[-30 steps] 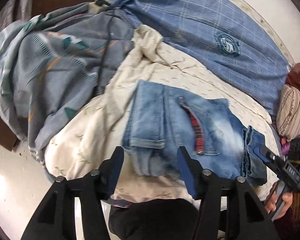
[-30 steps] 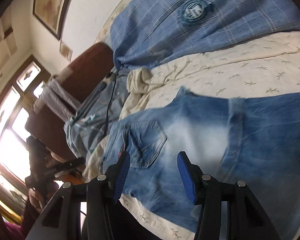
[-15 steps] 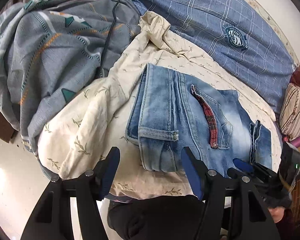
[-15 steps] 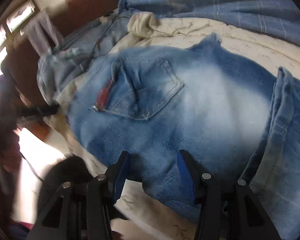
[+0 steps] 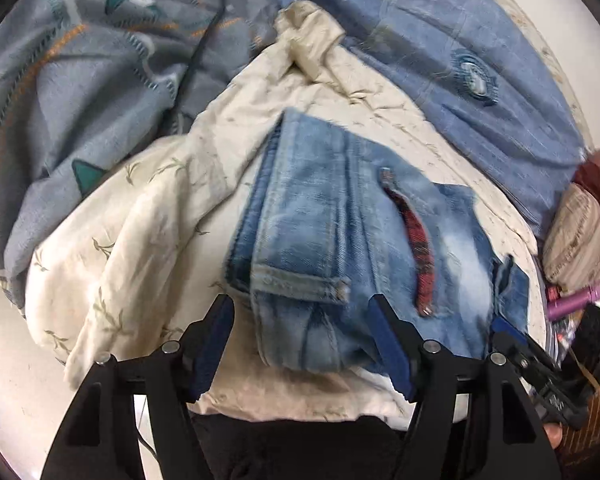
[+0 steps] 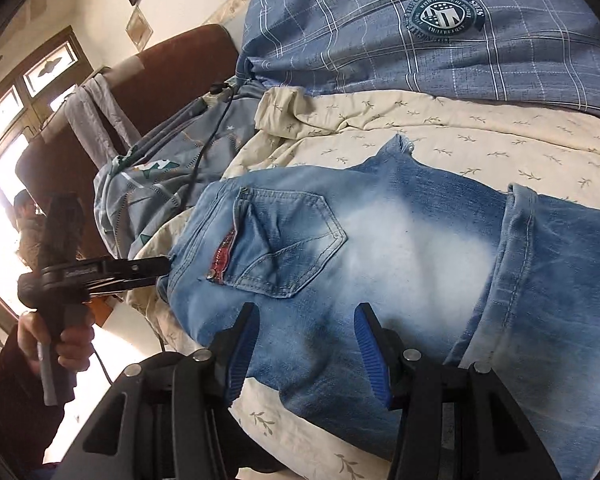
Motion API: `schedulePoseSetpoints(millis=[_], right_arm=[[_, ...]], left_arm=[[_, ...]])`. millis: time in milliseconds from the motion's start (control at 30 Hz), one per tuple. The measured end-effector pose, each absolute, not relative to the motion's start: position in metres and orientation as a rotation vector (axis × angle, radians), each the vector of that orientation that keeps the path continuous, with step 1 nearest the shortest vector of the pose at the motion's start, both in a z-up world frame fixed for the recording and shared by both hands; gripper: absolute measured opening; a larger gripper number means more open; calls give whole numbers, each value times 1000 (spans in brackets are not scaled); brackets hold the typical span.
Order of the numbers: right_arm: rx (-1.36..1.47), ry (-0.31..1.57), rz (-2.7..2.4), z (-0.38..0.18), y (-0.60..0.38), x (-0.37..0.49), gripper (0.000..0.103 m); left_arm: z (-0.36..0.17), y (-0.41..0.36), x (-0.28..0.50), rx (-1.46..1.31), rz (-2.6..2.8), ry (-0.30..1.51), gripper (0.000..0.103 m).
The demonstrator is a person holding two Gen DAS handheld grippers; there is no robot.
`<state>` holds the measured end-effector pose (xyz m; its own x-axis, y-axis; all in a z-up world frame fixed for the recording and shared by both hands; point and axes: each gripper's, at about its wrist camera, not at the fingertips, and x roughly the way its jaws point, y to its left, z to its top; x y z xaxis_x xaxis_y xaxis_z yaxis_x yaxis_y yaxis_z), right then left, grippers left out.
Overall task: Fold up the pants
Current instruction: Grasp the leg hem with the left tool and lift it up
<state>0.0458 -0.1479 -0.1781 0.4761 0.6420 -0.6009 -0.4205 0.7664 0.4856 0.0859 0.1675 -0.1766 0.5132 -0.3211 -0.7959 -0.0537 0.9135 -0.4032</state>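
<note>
The jeans (image 6: 380, 248) are showing light blue denim, fading to near white across the seat, with a red plaid lining (image 5: 418, 248) peeking from a pocket slit. The sheet (image 6: 480, 136) beneath is looking cream, sprinkled with small olive leaf sprigs. A blue cover (image 6: 360, 36) is carrying thin white checks and a round dark teal badge (image 6: 442, 16) with white lettering. The blanket (image 5: 80, 92) is appearing grey — with teal triangles and orange lines. The gripper pads (image 6: 368, 344) are showing blue on black arms.
</note>
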Motion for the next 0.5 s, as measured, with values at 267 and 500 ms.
schedulePoseSetpoints(millis=[267, 500], right_arm=[[290, 861, 653, -179, -147, 50, 53], [308, 862, 646, -180, -147, 54, 53]], left_arm=[[-190, 167, 99, -430, -185, 1057, 44], [-190, 167, 99, -429, -192, 1047, 44]])
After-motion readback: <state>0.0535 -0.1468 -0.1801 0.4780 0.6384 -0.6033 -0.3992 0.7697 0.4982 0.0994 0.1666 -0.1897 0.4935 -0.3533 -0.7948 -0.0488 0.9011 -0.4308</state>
